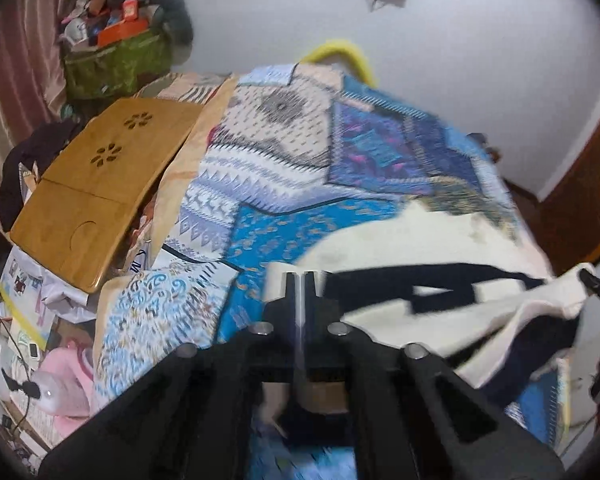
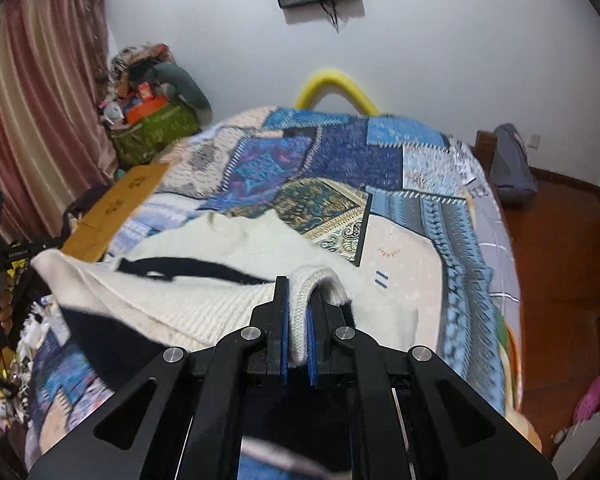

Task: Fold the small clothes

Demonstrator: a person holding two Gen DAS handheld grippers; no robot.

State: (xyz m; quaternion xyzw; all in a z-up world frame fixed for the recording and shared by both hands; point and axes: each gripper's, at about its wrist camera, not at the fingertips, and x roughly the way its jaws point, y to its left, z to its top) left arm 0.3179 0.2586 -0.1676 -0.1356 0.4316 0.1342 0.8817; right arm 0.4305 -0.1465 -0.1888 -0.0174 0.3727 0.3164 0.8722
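Right wrist: right tool (image 2: 298, 312) clamped on cream sweater (image 2: 204, 300); left tool (image 1: 300, 284) likewise, above the bed (image 1: 284, 232).

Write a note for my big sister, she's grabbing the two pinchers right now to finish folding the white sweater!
Left gripper: shut on one edge of the cream sweater.
Right gripper: shut on the sweater's ribbed edge at the other end.
The sweater, cream with dark stripes, is held up between both grippers, its far part resting on the patchwork bedspread. The wooden lap tray lies on the bed's left side.
Done: both edges gripped and lifted.
Left: probably bring the held edge over, lay it flat and finish the fold. No finished fold shows yet; the pictures are blurry.
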